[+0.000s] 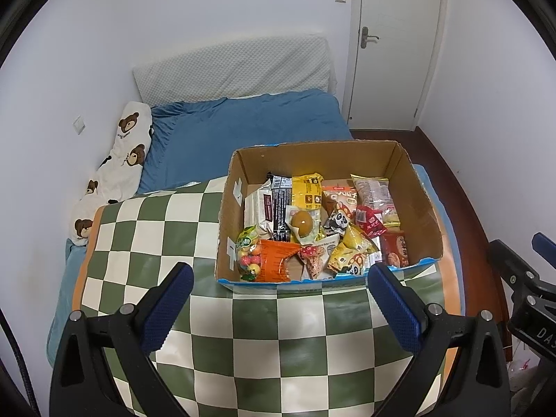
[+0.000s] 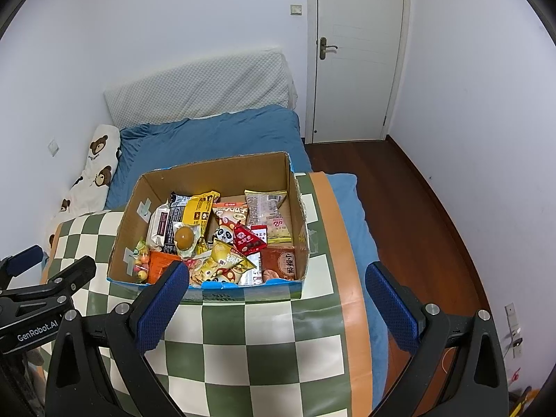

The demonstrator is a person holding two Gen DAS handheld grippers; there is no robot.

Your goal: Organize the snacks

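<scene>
Snacks (image 1: 312, 222) beyond both spread grippers (image 1: 279, 299)

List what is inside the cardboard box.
The cardboard box holds loose snack packets: a vacuum-packed braised egg, a yellow packet, an orange packet, a candy bag, panda-print packets. Whatever lies under the pile is hidden.

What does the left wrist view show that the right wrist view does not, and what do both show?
Only the left wrist view: the mat's left orange edge and the right tool's side. Only the right wrist view: the mat's right orange band, much wooden floor, and the left tool's side. Both: the box of snacks, the bed and the door.
</scene>
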